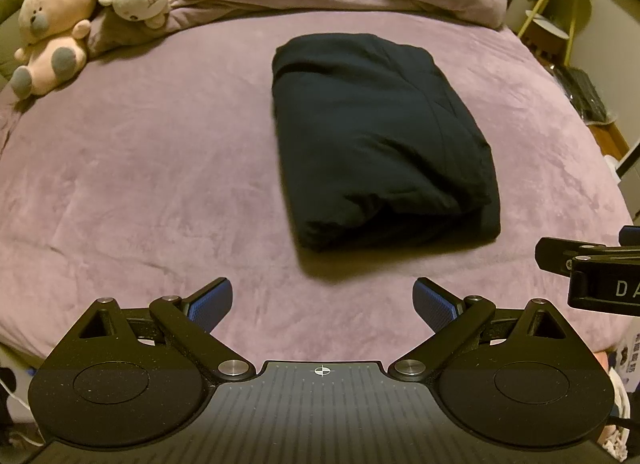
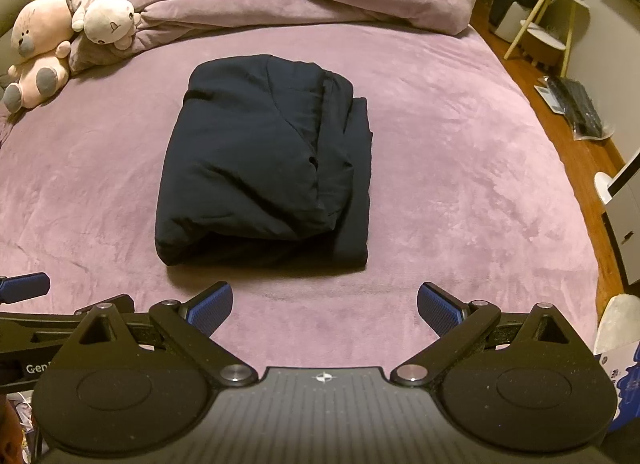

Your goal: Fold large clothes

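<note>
Both your left tongs (image 1: 322,298) and right tongs (image 2: 325,302) gape released, short of the folded navy garment (image 2: 264,167) on the bed (image 2: 460,183).

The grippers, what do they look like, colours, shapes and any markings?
Both look alike. The left gripper and right gripper have matte black speckled bodies, ribbed centre plates with a white crosshair mark, round discs at each side, silver pivot bolts and angled black linkages. Their fingers carry blue textured pads. White lettering shows on each gripper's side.
</note>
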Motion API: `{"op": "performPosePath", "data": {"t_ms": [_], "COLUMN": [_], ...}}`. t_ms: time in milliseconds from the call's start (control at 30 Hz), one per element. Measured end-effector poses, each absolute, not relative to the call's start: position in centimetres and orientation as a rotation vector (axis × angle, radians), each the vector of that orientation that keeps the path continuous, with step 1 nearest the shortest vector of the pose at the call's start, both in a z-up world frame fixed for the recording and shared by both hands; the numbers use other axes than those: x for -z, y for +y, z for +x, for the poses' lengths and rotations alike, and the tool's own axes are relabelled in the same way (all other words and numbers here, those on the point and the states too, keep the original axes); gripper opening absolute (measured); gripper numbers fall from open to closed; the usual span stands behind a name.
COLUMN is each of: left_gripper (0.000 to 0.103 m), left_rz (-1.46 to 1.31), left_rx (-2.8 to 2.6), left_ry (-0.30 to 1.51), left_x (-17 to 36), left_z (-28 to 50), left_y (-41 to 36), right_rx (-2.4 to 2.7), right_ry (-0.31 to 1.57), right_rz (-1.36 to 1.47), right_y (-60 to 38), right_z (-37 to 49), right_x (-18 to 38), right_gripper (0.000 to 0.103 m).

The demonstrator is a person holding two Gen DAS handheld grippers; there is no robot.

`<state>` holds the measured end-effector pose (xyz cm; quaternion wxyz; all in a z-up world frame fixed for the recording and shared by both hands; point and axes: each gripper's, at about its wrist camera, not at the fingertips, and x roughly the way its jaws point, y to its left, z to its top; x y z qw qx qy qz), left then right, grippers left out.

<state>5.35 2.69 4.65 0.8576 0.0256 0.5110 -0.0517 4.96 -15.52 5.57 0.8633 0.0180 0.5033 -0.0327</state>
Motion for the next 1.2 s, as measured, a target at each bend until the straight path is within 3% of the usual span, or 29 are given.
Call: {"op": "performPosePath", "data": {"t_ms": [1200], "left_gripper": [0.100], "left_rz": [0.067], "left_rx": [0.122], "left_ry": [1.066], "left_x": [-4.70], "left_z": [5.02], "left_y": [2.26], "right_rx": [0.064], "right_ry": [1.030], "right_rz": [0.012], "right_y": [-15.29], "right_z": [4.41], "right_x": [-5.77], "right_gripper": [0.099]}}
